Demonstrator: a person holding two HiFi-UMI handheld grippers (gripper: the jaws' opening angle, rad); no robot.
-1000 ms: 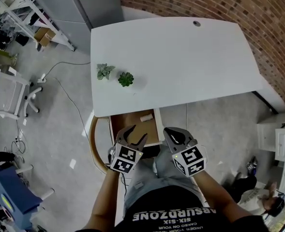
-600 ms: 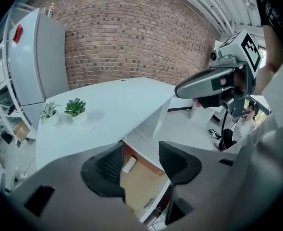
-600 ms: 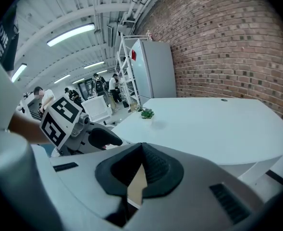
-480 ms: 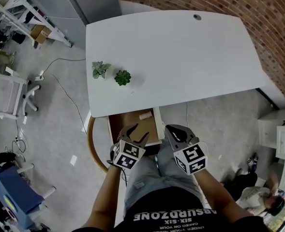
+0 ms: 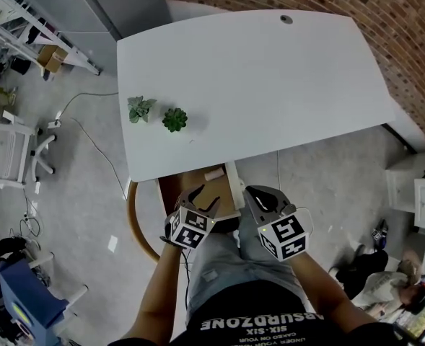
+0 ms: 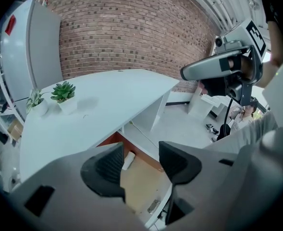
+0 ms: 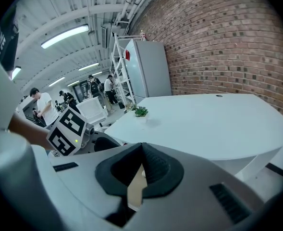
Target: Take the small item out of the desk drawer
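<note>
We see the small white item (image 5: 213, 172) (image 6: 129, 160) lying in the open drawer (image 5: 185, 187) (image 6: 142, 183), at its far end just under the front edge of the desk (image 5: 270, 85) (image 6: 98, 114), and nothing touches it. It rests on the drawer's bare wooden bottom. The left gripper (image 5: 203, 197) (image 6: 142, 160) hangs above the near part of the drawer with its jaws wide apart and nothing between them; through that gap we look down at the item and the wood. The right gripper (image 5: 260, 197) (image 7: 142, 165) is just beside it, to the right of the drawer and over our lap, with its jaws closed together and nothing held. On the white desk top, toward its left side, stand two small potted plants (image 5: 156, 114) (image 6: 50, 96) next to each other, well apart from the drawer. A brick wall (image 5: 356, 6) runs behind the desk.
</note>
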